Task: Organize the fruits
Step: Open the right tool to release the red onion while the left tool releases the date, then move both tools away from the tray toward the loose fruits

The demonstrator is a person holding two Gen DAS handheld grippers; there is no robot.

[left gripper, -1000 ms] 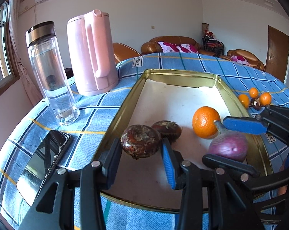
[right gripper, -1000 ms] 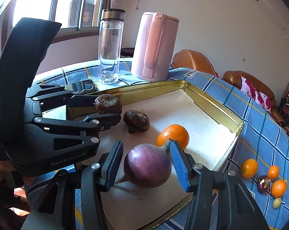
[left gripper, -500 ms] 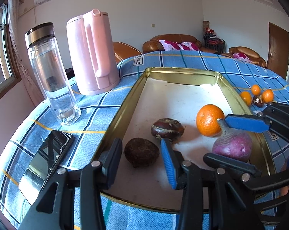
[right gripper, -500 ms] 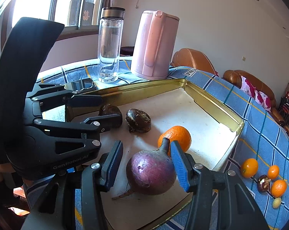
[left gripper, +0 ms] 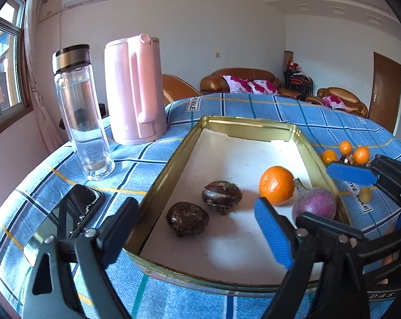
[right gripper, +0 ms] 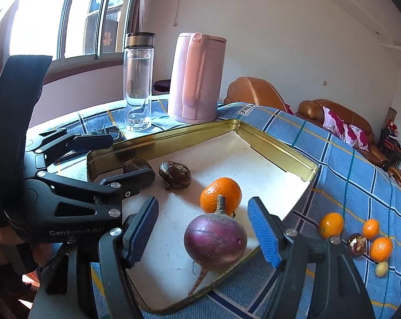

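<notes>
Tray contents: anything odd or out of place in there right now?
One thing: the purple root vegetable lies against the tray's near rim, its thin root tail poking over the edge. The orange and two dark brown fruits sit well inside. Nothing spilled or damaged.

We see a gold-coloured tray with a white floor, standing on a blue tablecloth checked with dark blue, white and yellow lines. In the tray lie two dark brown, mottled fruits, a bright orange tangerine and a purple bulb with a pale root. The left gripper and right gripper are black with blue pads. Behind the tray stand a pale pink kettle and a clear bottle with a black and bronze cap. Small orange fruits lie on the cloth. The sofas are tan with pink-flowered cushions.
</notes>
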